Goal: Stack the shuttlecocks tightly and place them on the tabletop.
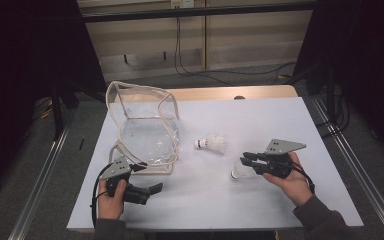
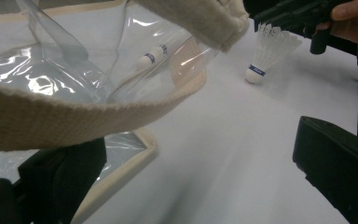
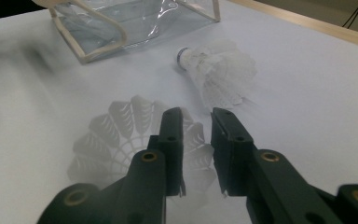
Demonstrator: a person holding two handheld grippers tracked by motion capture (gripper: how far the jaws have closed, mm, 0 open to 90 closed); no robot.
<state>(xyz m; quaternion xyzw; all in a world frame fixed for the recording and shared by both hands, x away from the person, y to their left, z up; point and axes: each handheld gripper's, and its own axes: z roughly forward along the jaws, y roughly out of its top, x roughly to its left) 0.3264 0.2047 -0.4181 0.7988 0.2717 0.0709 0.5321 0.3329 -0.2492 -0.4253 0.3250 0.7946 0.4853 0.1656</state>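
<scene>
Right claw point(image 3: 196, 116) pinches the shuttlecock's point(image 3: 121, 149) feather skirt, light and fragile; left claw point(image 1: 152, 190) spread by the bag point(image 1: 145, 125)

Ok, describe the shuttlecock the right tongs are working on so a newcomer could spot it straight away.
Start at the clear plastic bag with cream trim on the left of the white table. Moving right you pass one shuttlecock lying alone in the middle. The one you want is nearer the person, and unlike its neighbour its white feather skirt sits right at the right tongs.
</scene>
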